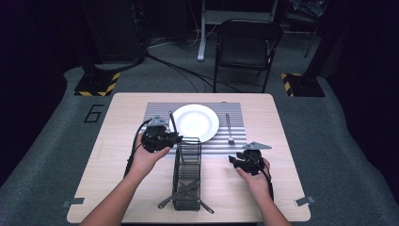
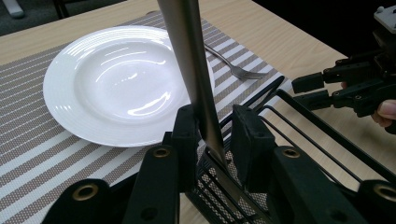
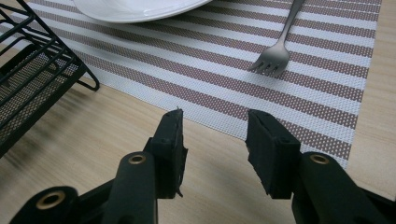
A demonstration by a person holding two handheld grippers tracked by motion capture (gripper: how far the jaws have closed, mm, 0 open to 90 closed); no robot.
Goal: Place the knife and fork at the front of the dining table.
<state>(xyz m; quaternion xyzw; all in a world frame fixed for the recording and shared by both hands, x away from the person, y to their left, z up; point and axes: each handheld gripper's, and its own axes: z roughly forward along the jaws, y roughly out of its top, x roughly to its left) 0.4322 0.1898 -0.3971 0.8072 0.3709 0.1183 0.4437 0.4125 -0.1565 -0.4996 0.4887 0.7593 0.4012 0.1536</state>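
Observation:
My left gripper (image 2: 212, 135) hovers over the far end of a black wire caddy (image 1: 187, 174). A long metal utensil (image 2: 194, 74) stands tilted between its jaws, its lower end inside the caddy. The utensil lies against the left pad (image 2: 186, 135), while a narrow gap shows at the right pad (image 2: 250, 142). In the high view the utensil (image 1: 171, 121) pokes up past the left gripper (image 1: 162, 137) toward a white plate (image 1: 194, 122). A fork (image 1: 229, 128) lies on the striped placemat (image 1: 155, 113) right of the plate. My right gripper (image 3: 212, 140) is open and empty above the table, near the mat's edge.
More utensils (image 1: 183, 193) lie in the caddy, their ends sticking out at its near end. The caddy (image 3: 32, 79) stands to the left of my right gripper (image 1: 248, 160). A folding chair (image 1: 247, 44) stands on the floor beyond the wooden table (image 1: 282, 188).

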